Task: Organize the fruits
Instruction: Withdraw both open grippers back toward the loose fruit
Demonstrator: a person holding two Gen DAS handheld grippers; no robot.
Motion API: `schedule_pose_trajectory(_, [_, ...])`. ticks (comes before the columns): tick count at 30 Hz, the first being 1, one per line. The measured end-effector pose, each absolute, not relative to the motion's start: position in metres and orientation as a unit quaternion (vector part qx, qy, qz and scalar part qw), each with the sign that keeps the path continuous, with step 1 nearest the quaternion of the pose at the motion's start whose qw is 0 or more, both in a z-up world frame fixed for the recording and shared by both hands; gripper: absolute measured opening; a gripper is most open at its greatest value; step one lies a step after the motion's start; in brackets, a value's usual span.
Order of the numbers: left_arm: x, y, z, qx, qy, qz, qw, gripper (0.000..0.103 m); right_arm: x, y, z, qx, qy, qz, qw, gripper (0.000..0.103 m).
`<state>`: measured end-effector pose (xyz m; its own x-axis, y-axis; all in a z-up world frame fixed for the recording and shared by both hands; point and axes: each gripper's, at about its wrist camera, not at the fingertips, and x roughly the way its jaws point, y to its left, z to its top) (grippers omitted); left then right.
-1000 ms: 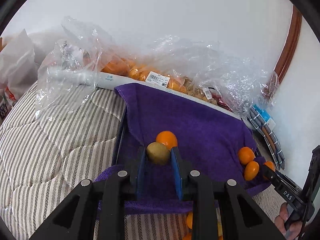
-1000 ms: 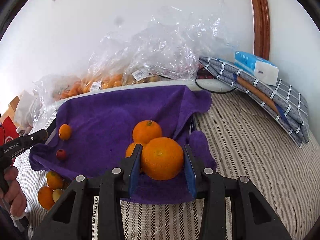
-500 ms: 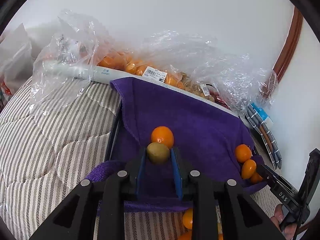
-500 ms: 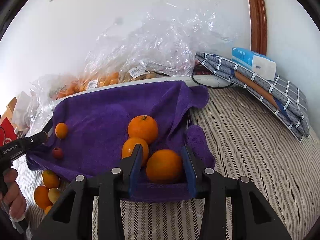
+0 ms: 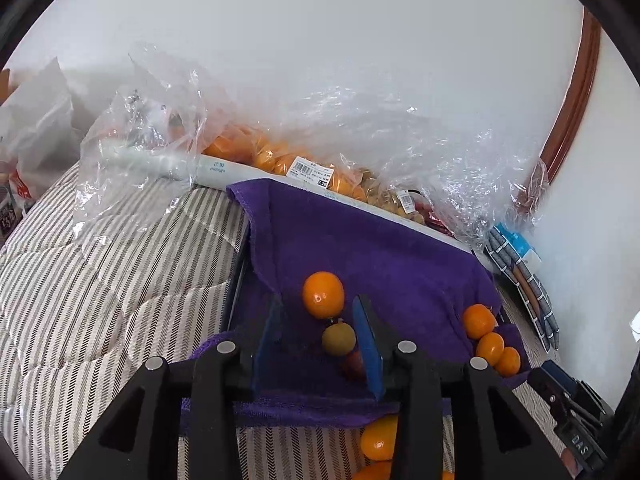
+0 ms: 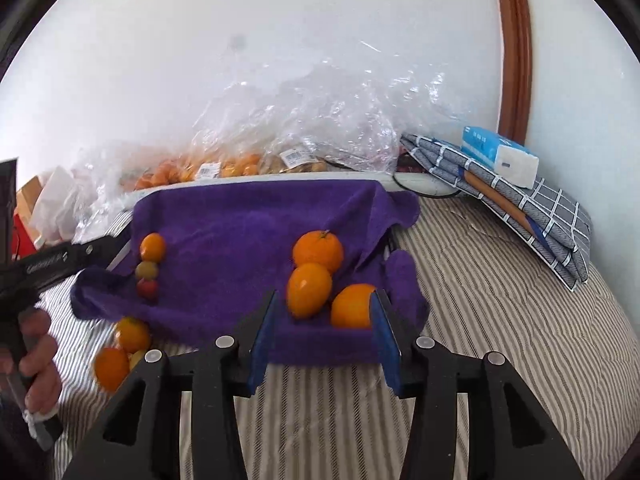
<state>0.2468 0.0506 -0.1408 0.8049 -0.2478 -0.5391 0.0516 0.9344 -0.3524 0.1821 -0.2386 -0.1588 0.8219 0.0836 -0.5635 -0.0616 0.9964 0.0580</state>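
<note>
White wall fills the background in both views, and below it lies a bed with a grey-and-white striped bedspread (image 6: 500, 300). A purple towel (image 5: 360, 248) is spread over a tray at the centre of each frame, with crumpled clear plastic bags (image 6: 320, 120) of fruit along the wall behind it. At the upper right of the right wrist view a folded checked cloth (image 6: 532, 208) carries a blue-and-white tissue pack (image 6: 498, 156).

Low in the left wrist view, the left gripper (image 5: 316, 344) has just been opening; its blue fingers (image 5: 366, 344) stand apart, released. A small greenish-brown fruit (image 5: 338, 338) lies on the towel between them, close to the right-hand finger, though I cannot tell if it touches. A small orange (image 5: 323, 295) sits just above it, and a small red fruit (image 5: 354, 364) just below.

Low in the right wrist view, the right gripper (image 6: 324, 332) has also just been opening. A large orange (image 6: 352, 306) rests on the towel's lower edge against the right-hand finger, while the left-hand finger stands clear. Two more oranges (image 6: 310, 290) line up above it. Loose oranges (image 6: 120, 348) lie on the bedspread at the lower left, beside a hand (image 6: 38, 360) on the other gripper's handle.
</note>
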Motion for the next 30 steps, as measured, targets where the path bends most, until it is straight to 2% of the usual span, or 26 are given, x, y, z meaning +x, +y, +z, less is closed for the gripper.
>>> schedule_pose_trajectory(10, [0.223, 0.06, -0.135, -0.156, 0.273, -0.096, 0.944, 0.036, 0.139, -0.211, -0.17, 0.029, 0.329, 0.054, 0.942, 0.046])
schedule_pose_trajectory(21, [0.183, 0.077, -0.152, -0.093, 0.314, -0.05, 0.944, 0.036, 0.116, -0.178, -0.182, 0.043, 0.362, 0.113, 0.924, 0.045])
schedule_pose_trajectory(30, [0.17, 0.1, -0.166, -0.107, 0.351, -0.025, 0.93, 0.036, 0.114, -0.142, -0.189, 0.014, 0.366, 0.14, 0.92, 0.043])
